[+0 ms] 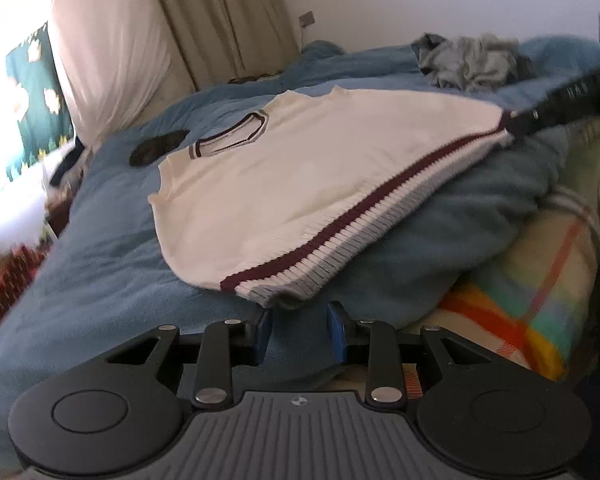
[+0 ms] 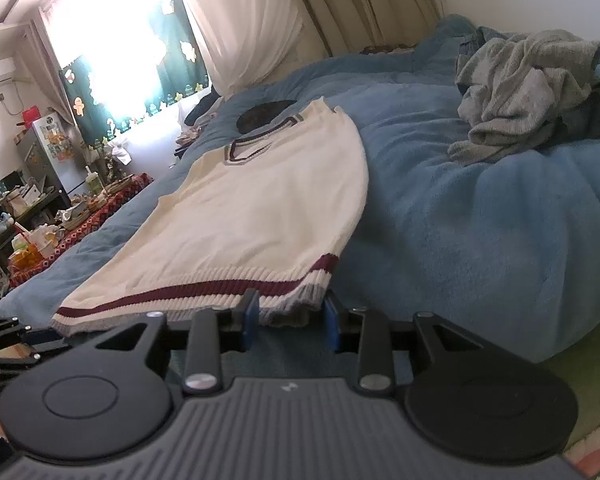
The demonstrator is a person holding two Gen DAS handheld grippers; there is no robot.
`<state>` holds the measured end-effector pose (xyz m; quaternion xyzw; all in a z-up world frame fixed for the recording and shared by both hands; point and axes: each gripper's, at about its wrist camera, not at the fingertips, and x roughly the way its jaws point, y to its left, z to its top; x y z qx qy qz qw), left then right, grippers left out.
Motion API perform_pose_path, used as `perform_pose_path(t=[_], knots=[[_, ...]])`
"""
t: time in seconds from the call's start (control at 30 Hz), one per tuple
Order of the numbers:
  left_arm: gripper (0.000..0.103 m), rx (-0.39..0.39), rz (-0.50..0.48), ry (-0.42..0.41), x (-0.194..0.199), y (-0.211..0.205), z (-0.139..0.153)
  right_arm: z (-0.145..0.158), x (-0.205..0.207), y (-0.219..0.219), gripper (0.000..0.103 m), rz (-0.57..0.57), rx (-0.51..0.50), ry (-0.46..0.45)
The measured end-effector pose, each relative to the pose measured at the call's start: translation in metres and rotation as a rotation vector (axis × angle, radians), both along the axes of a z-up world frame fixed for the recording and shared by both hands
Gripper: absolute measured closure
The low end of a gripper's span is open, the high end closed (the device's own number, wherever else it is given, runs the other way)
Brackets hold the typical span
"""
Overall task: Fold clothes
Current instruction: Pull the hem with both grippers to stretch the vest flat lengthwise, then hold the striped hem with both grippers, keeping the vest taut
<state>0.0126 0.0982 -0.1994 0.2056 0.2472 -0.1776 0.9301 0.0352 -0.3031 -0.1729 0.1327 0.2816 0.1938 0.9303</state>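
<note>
A cream knit vest [image 1: 300, 184] with a maroon stripe along its hem lies flat on a blue blanket [image 1: 100, 280]. My left gripper [image 1: 300, 334] is open, its blue pads apart just short of the near hem corner [image 1: 278, 298]. The right gripper [image 1: 514, 122] reaches the far hem corner at the upper right. In the right wrist view the vest [image 2: 252, 208] stretches away toward its V-neck collar [image 2: 252, 152]. The right gripper [image 2: 290, 320] has the hem corner [image 2: 296, 312] lying slack between its blue pads, which stand apart.
A crumpled grey garment pile [image 2: 528, 92] lies on the blanket [image 2: 460, 240] to the right. A dark round patch [image 2: 266, 114] sits beyond the collar. A bright striped cover [image 1: 512, 292] hangs at the bed edge. A cluttered low table [image 2: 40, 236] stands left of the bed.
</note>
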Motion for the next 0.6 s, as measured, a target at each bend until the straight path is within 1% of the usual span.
perform_pose_path(t=[0.07,0.3,0.4,0.53,0.6], knots=[[0.072,-0.012,0.017,-0.015,-0.002,0.002,0.0,-0.001,0.001,0.0,0.066,0.001,0.001,0.002],[0.073,-0.13,0.133,-0.025,0.006,0.024,0.009,-0.001,0.002,-0.001,0.066,-0.001,-0.003,-0.002],[0.075,-0.132,0.162,-0.046,0.006,0.028,0.013,-0.002,0.002,-0.001,0.066,0.0,-0.001,0.001],[0.075,-0.18,0.156,-0.028,0.006,0.027,0.017,-0.002,0.003,-0.001,0.066,0.001,-0.003,0.003],[0.075,-0.163,0.134,-0.02,0.008,0.02,0.015,-0.002,0.004,-0.001,0.066,0.0,-0.003,0.004]])
